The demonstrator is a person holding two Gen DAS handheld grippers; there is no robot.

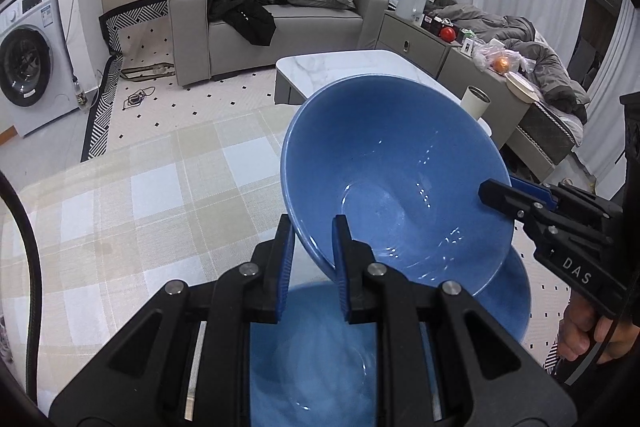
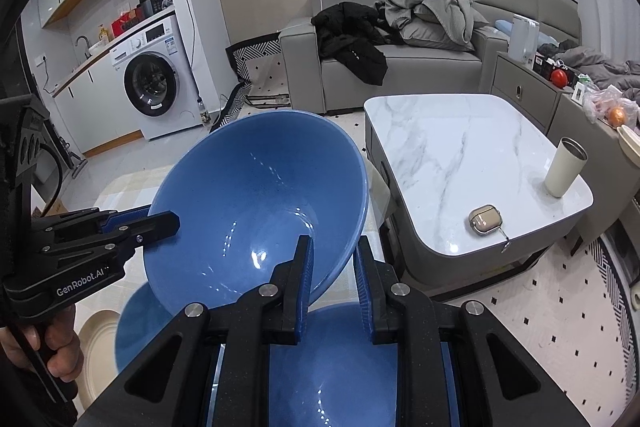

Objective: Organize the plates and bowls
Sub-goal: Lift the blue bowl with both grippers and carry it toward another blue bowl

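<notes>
A large blue bowl is held tilted in the air by both grippers. My left gripper is shut on its near rim. My right gripper is shut on the opposite rim; in the right wrist view the right gripper clamps the bowl and the left gripper grips its far side. A second blue bowl sits directly below on the checked tablecloth; it also shows in the right wrist view. A cream plate lies at lower left.
A marble coffee table stands to the right with a cream cup and an earbud case. A grey sofa with clothes and a washing machine lie beyond.
</notes>
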